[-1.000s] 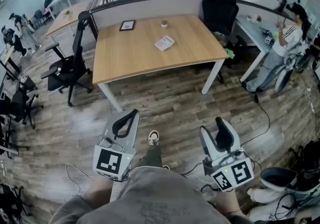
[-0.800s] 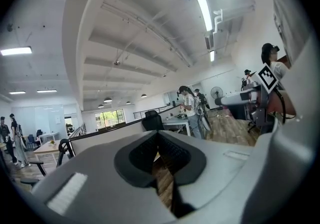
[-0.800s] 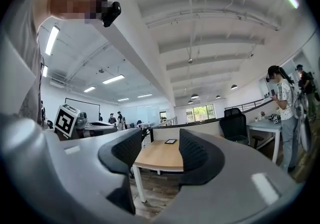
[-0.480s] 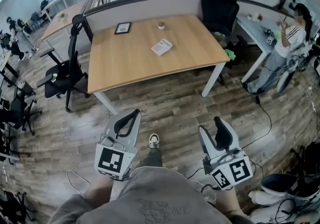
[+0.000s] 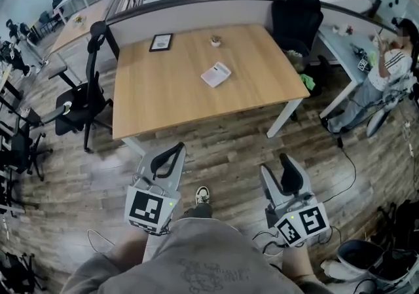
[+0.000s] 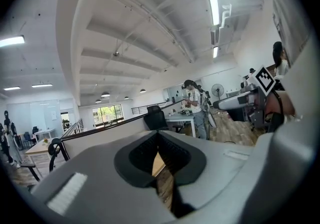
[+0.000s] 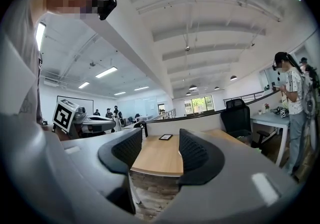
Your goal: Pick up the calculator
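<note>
**Left gripper** [image 6: 160, 162]: qty 1. Fingers [image 6: 134, 160] clenched, only a sliver of gap, nothing between. Held low, close to body.

**Right gripper** [image 7: 155, 154]: qty 1. Fingers [image 7: 121, 152] spread, nothing held; bench top seen through the gap. Held low, level w/ left gripper.

**Calculator** [image 5: 216, 74]: qty 1.
- Pale, flat, lying askew on the bench [image 5: 157, 99], approx. centre, slightly right.
- Well apart from both grippers, w/ a stretch of floor [image 5: 229, 145] between. Untouched.
- Handling (est.): light, rigid plastic shell, thin, low profile. Smooth case prob. slippery, so liable to skid on the wood if nudged. Keys and display not to be squeezed hard.
- Hold (est.): across the narrow width, one finger on each long edge, near mid-length for balance. Fingers to come down almost to the bench top, given the thinness. Right gripper the readier of the two.

**Bench**: qty 1. Wood top, white legs, partition along the far side.

**Picture frame** [image 5: 160, 42]: qty 1. Far left of bench, well apart from calculator.

**Small pot** [image 5: 215, 40]: qty 1. Far centre of bench, contents too small to tell.

**Black chairs**: qty 2. Left chair [image 5: 82, 96] at bench's left end, rear chair [image 5: 296, 21] at far right corner.

**Shoe** [image 5: 202, 195]: qty 1 visible, on floor between the grippers.

**Person** [image 5: 386, 70]: qty 1, at neighbouring desk, right.
</note>
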The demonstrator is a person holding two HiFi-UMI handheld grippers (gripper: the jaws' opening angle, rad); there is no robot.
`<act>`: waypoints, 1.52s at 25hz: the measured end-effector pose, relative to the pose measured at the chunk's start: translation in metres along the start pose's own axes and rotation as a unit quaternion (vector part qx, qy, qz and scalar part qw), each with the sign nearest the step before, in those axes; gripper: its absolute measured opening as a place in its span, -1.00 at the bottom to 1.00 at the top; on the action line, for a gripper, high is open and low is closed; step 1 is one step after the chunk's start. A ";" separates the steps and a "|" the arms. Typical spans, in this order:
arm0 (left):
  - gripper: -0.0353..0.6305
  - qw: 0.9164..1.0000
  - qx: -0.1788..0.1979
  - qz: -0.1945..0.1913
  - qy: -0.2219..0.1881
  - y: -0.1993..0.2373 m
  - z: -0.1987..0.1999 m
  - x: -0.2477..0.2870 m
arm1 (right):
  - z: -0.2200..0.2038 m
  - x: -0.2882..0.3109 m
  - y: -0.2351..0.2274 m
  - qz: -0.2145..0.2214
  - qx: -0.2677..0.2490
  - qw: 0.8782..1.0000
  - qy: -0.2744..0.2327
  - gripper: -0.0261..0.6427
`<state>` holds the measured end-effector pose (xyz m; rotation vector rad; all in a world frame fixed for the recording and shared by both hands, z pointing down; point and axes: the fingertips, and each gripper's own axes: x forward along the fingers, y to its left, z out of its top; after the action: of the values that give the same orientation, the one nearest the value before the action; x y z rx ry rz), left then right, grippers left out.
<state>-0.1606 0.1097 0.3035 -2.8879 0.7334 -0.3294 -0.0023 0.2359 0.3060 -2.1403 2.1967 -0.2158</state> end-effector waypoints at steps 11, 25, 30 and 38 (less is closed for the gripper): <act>-0.89 1.000 0.018 -0.009 0.000 0.107 -0.001 0.093 | 0.011 0.136 -0.035 -0.003 0.009 1.000 0.017 -0.28; -0.89 1.000 0.008 -0.001 0.013 0.174 -0.018 0.153 | 0.005 0.217 -0.066 -0.015 -0.014 0.999 0.030 -0.28; -0.89 1.000 0.027 0.006 0.004 0.185 -0.011 0.185 | 0.004 0.241 -0.094 -0.011 -0.014 0.999 0.037 -0.28; -0.89 0.998 0.019 0.047 0.022 0.198 -0.007 0.257 | 0.004 0.302 -0.161 0.037 -0.007 0.998 0.051 -0.28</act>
<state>-0.0321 -0.1878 0.3170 -2.8085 0.8563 -0.3923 0.1481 -0.0690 0.3410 -2.0942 2.3347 -0.3129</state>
